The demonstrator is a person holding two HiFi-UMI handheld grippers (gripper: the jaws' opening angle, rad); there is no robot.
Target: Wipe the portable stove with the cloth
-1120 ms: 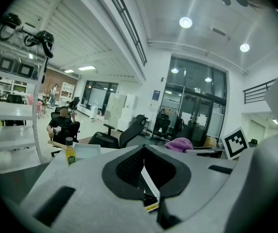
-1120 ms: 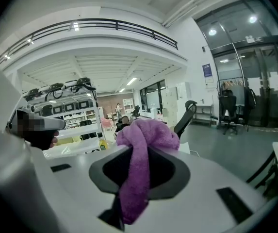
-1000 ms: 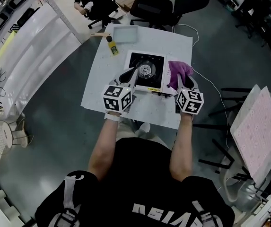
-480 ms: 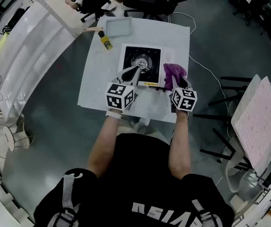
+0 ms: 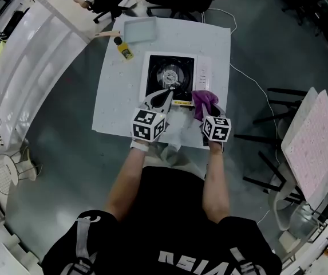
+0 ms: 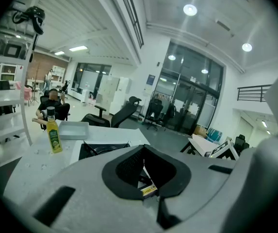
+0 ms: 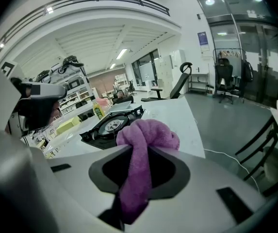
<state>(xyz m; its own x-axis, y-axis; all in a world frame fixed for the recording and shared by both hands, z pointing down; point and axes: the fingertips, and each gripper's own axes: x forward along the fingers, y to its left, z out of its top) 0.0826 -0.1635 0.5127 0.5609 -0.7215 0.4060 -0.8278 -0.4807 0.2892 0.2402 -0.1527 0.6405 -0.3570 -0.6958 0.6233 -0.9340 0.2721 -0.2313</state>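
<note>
White table (image 5: 115,105): both grippers have sunk toward the stove (image 5: 170,73) front, left gripper (image 5: 165,94) closed and empty, right gripper (image 5: 206,112) clamped on the cloth (image 5: 205,98) at its right corner; wiping looks imminent.

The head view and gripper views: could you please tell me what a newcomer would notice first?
The purple cloth stands out first, pinched in the right gripper at the near right corner of the stove. The stove's black top, in the middle of the white table, comes next.
</note>
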